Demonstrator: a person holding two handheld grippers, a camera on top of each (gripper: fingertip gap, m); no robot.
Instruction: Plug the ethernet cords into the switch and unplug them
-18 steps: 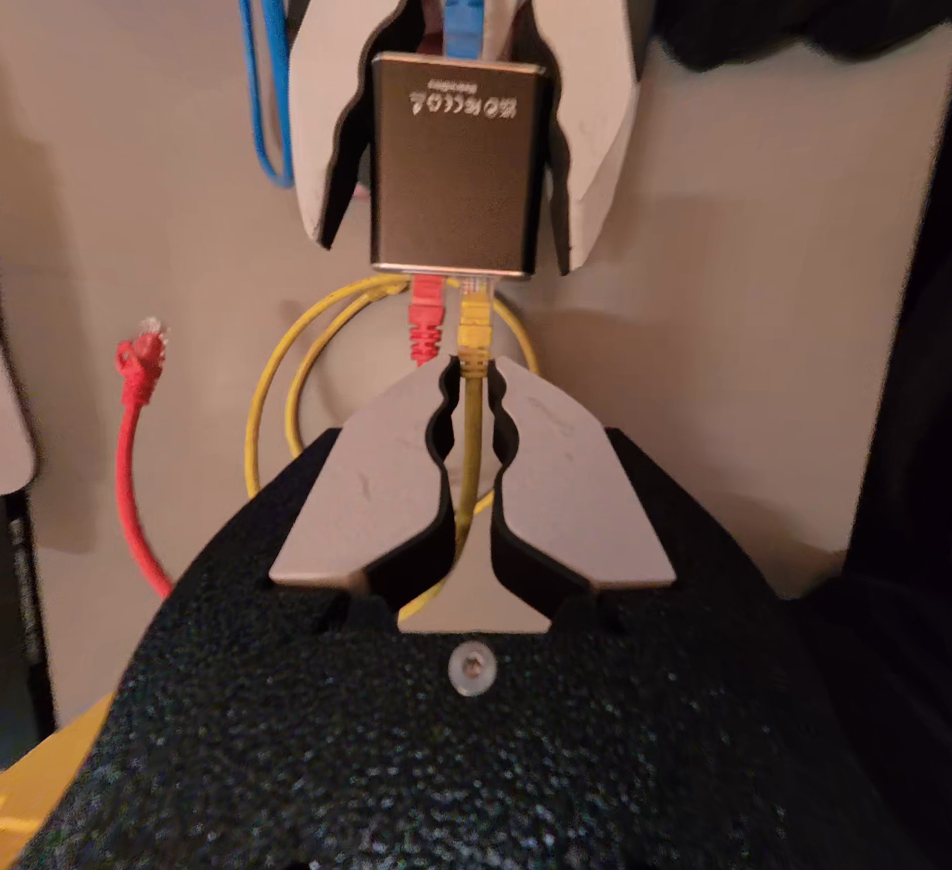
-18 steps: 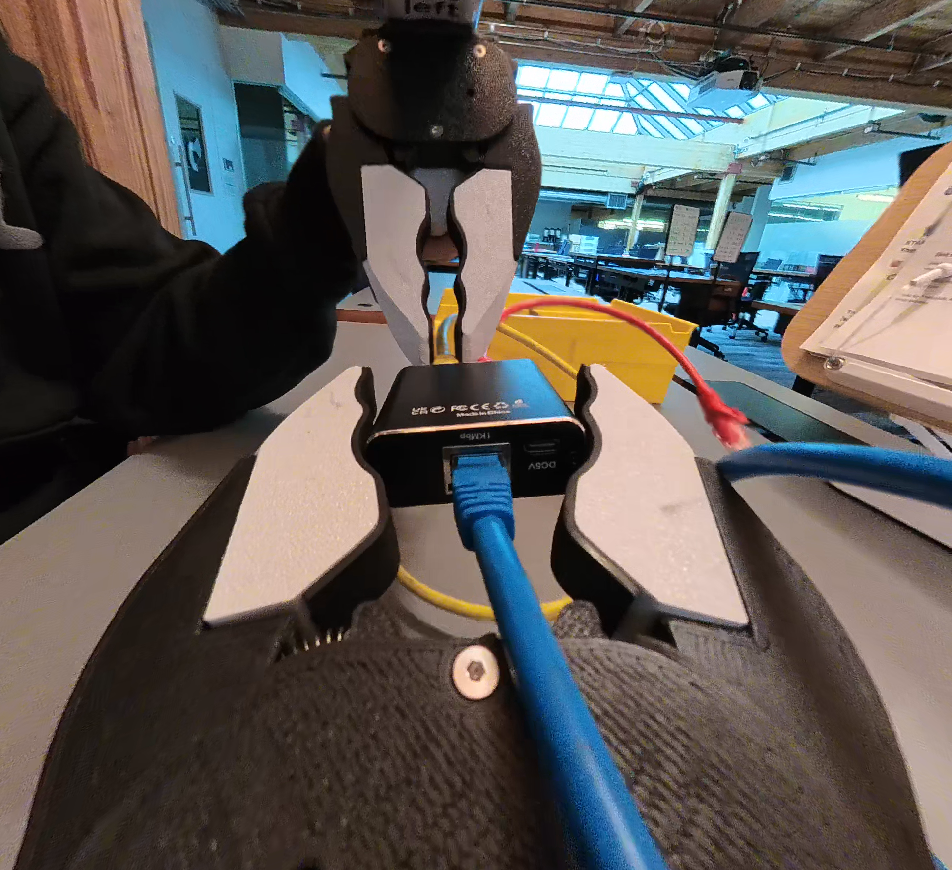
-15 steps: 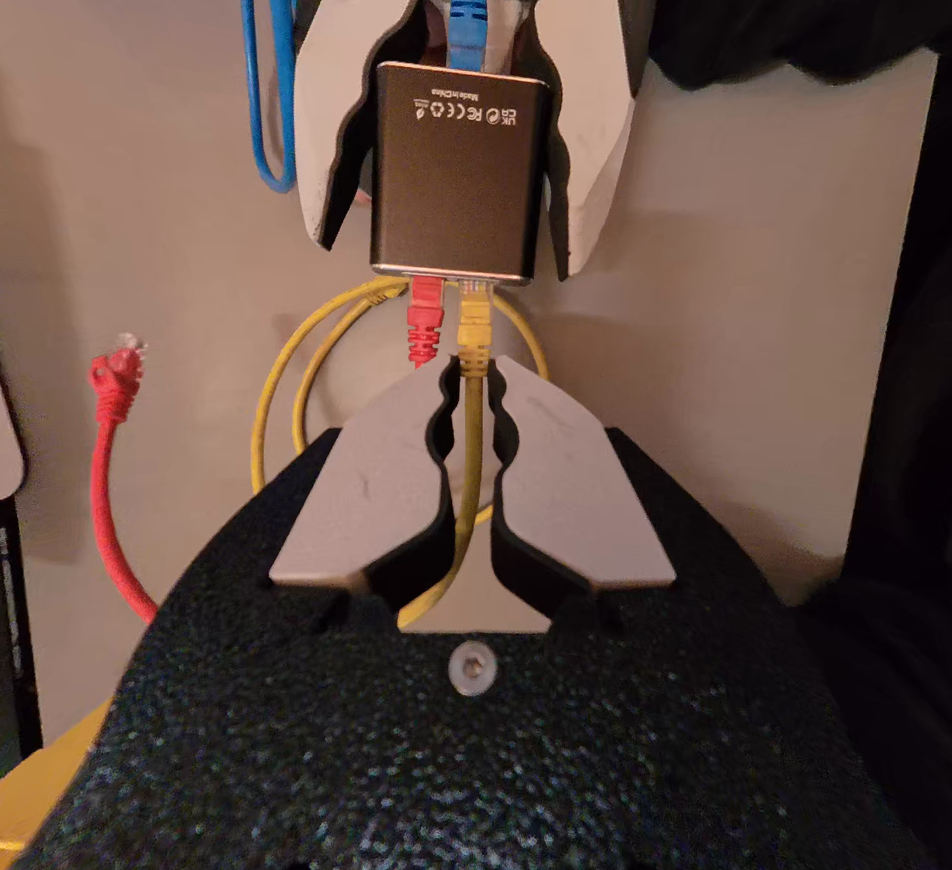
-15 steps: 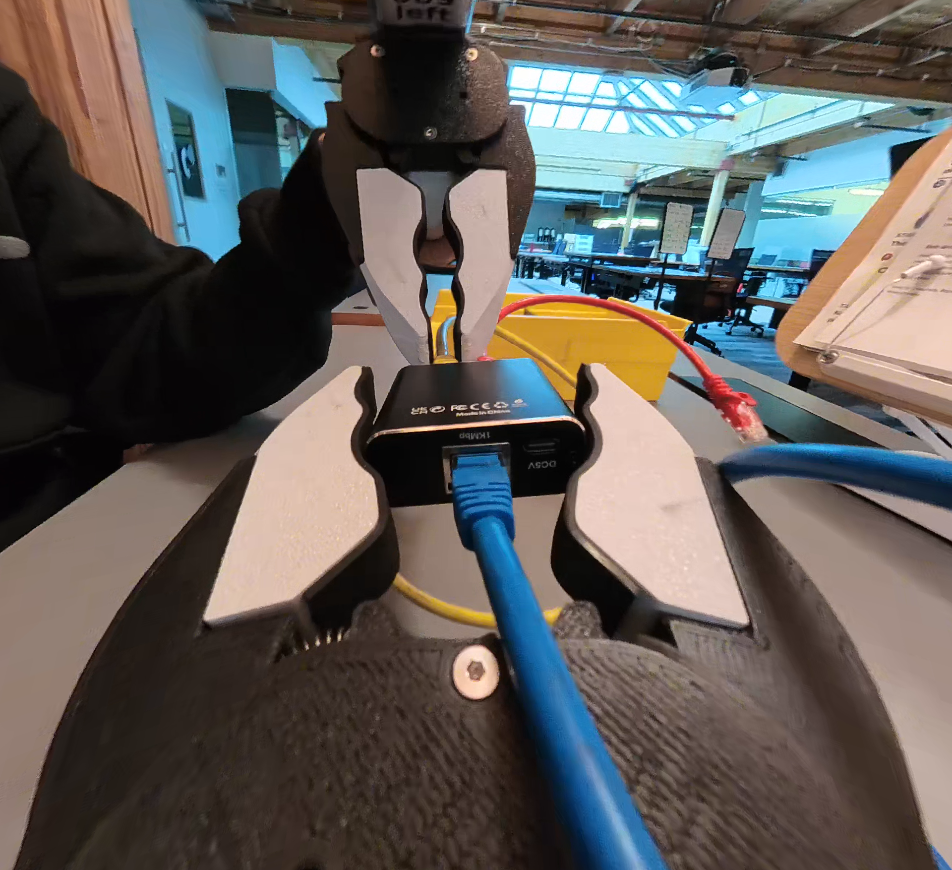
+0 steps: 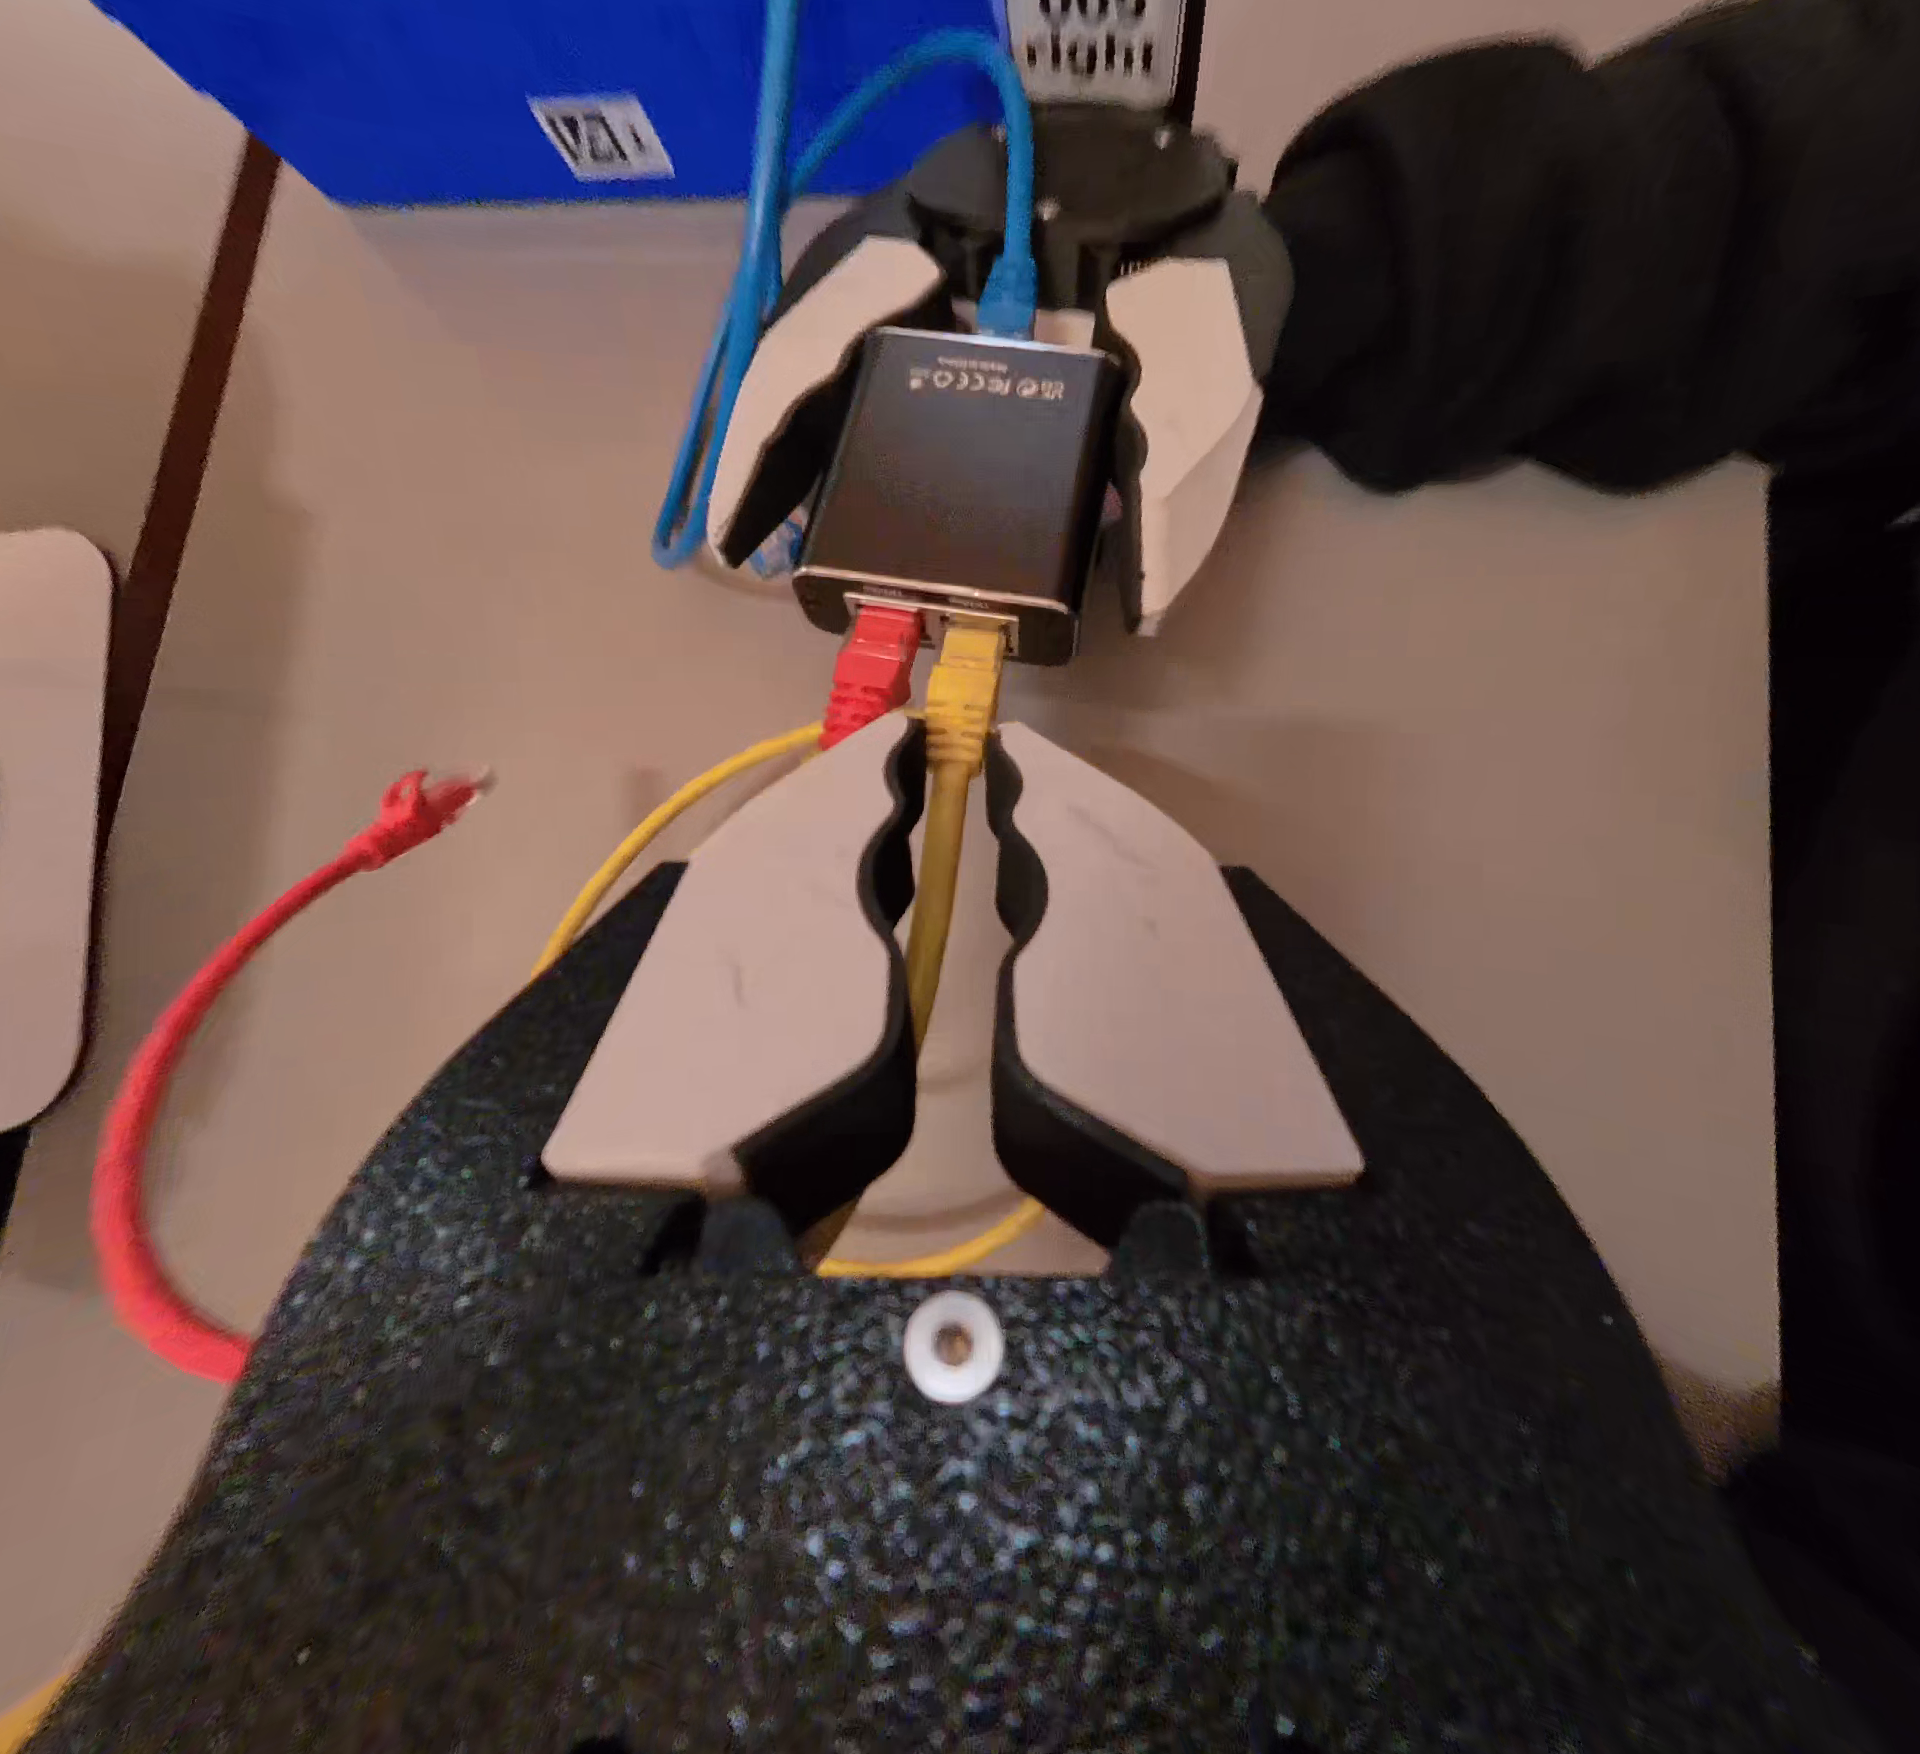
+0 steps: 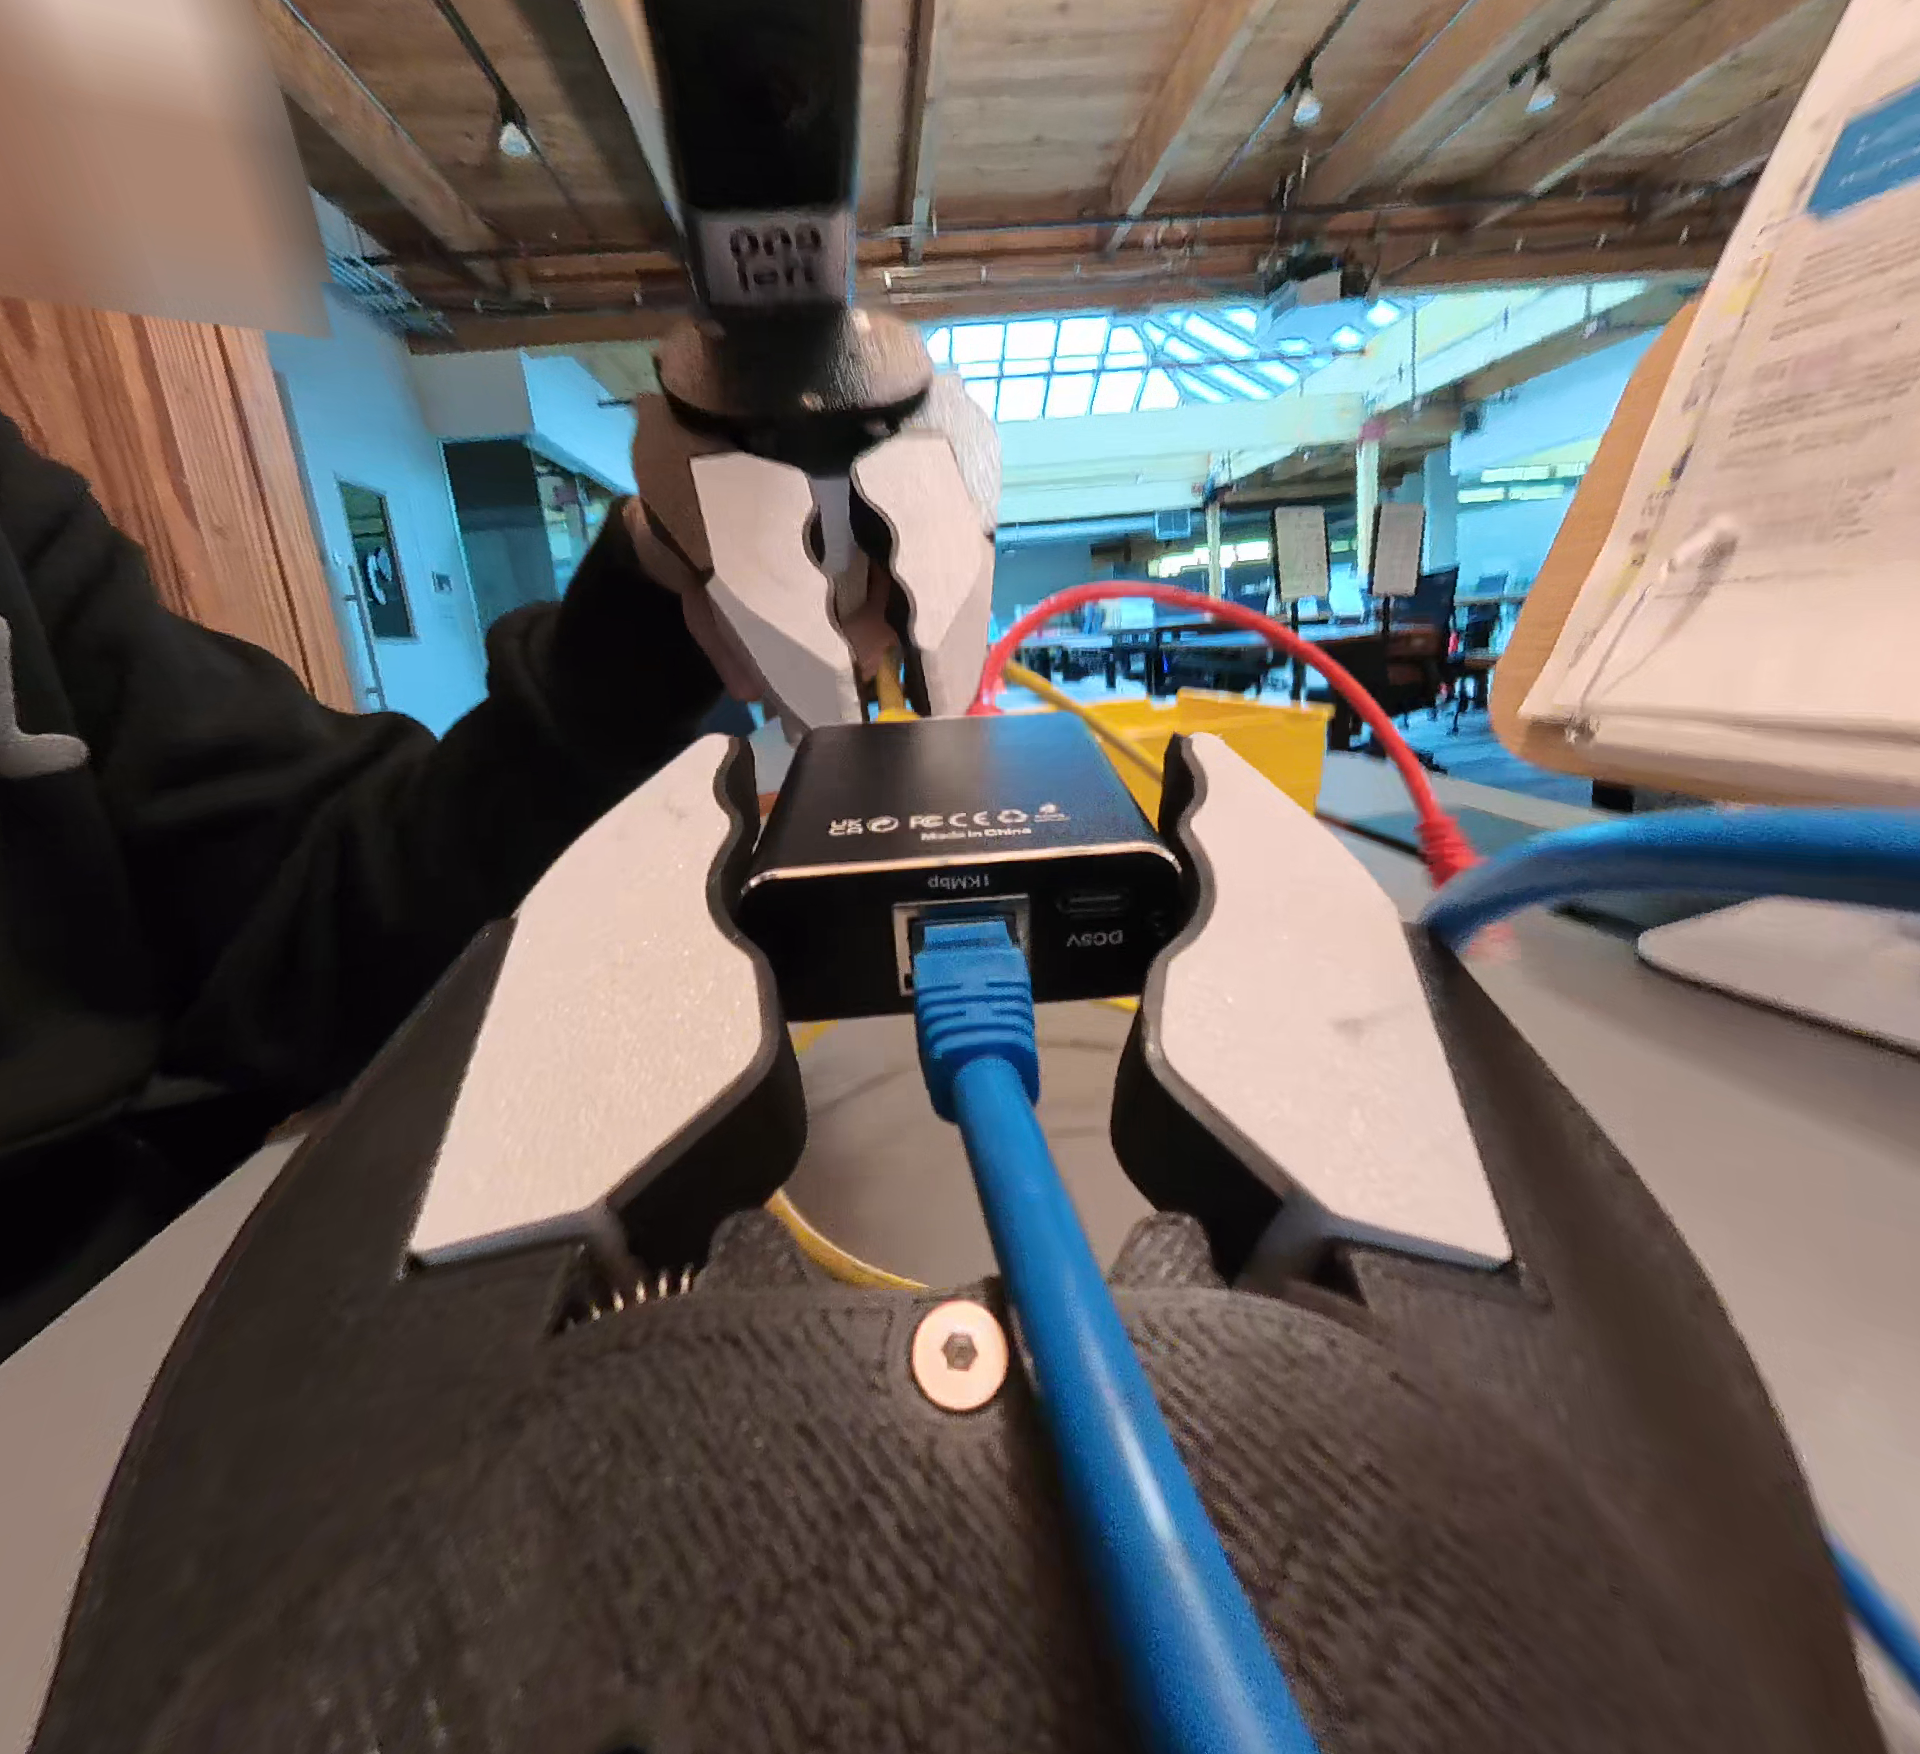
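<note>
The black switch (image 5: 961,478) is held off the table between the fingers of my right gripper (image 6: 956,748), which is shut on its sides. A blue cord (image 6: 971,977) is plugged into the port facing the right wrist camera. On the opposite face a red cord (image 5: 873,665) and a yellow cord (image 5: 961,681) are plugged in side by side. My left gripper (image 5: 951,743) is shut on the yellow cord just behind its plug. The red cord's other plug (image 5: 431,795) hangs free to the left.
A blue bin (image 5: 499,11) stands behind the switch in the left wrist view. A yellow bin (image 6: 1236,738) and a clipboard with papers (image 6: 1766,457) show in the right wrist view. A person's dark sleeves (image 5: 1558,270) hold both grippers over the beige table (image 5: 1403,769).
Both grippers and the switch have tilted and shifted together, bringing the blue bin into the left wrist view. The grips and the plugged cords are unchanged.
</note>
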